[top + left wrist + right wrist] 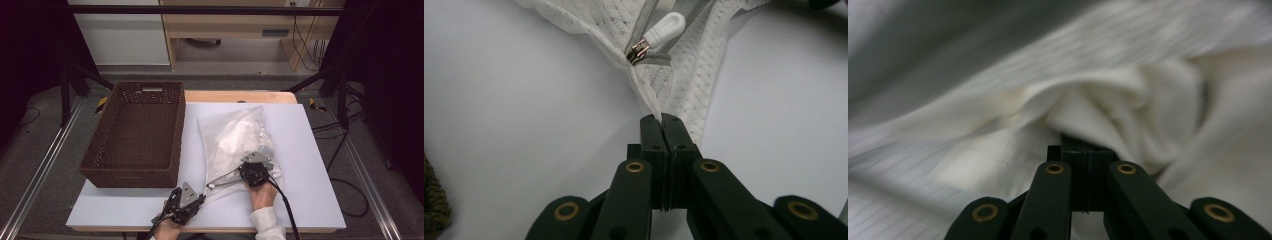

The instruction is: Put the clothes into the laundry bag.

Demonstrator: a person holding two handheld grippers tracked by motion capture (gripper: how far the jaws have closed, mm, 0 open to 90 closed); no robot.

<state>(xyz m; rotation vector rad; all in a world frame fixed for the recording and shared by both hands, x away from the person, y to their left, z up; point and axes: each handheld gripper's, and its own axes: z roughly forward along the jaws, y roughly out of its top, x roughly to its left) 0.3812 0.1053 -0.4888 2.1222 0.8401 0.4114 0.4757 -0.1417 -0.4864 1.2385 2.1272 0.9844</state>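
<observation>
A white mesh laundry bag (pixel 223 152) lies on the white table top (pixel 305 150) with white cloth (pixel 240 131) inside it. My left gripper (pixel 201 194) is at the bag's near corner. In the left gripper view its jaws are shut on the mesh edge (pixel 684 95) of the bag, just below the zipper's white pull (pixel 665 26). My right gripper (pixel 256 162) rests on the bag's near right part. In the right gripper view its jaws are shut on a puckered fold of the white cloth (pixel 1098 107), and that picture is blurred.
A brown wicker basket (pixel 134 174) stands empty on the left of the table, close beside the bag. The table's front edge runs just below both hands. Black frame bars and cables (pixel 345 165) flank the table on the right.
</observation>
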